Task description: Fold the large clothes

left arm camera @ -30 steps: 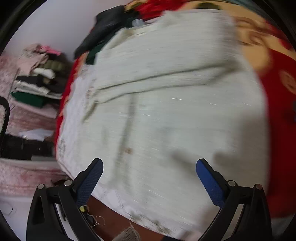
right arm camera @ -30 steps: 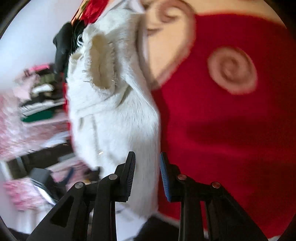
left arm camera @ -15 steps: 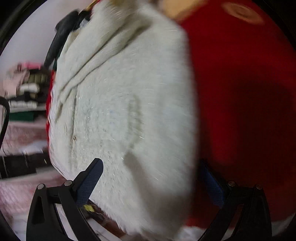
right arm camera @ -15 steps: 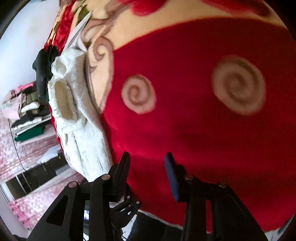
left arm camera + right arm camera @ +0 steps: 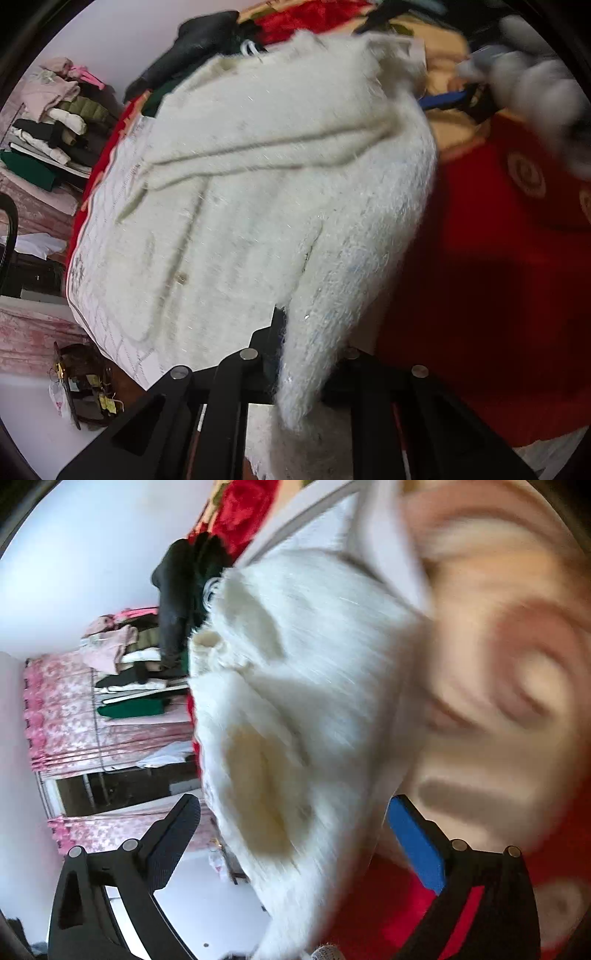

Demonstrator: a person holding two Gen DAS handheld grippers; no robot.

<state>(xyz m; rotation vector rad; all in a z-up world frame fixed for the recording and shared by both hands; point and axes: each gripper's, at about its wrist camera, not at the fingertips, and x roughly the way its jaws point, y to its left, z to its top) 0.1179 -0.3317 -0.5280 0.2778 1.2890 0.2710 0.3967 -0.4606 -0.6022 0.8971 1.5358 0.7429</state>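
Observation:
A white fuzzy knit garment [image 5: 277, 184] lies spread on a red and cream blanket [image 5: 498, 295]. My left gripper [image 5: 295, 332] is shut on the garment's near edge, and the fabric bulges out between the fingers. In the right wrist view the same garment [image 5: 314, 646] shows its collar end with a cream lining. My right gripper [image 5: 291, 801] has its jaws opening wide. The garment's edge lies between them and neither pad presses it. Its blue pad [image 5: 443, 100] shows blurred at the garment's far corner in the left wrist view.
A heap of dark clothes [image 5: 199, 40] sits on the blanket beyond the garment. Shelves with folded clothes [image 5: 48, 122] and a pink curtain [image 5: 66, 709] stand to the left. A small dark rack [image 5: 81, 387] is on the floor below the bed's edge.
My left gripper has closed on the garment's near edge. My right gripper has spread wide and swung from the bare red blanket over to the garment's collar end.

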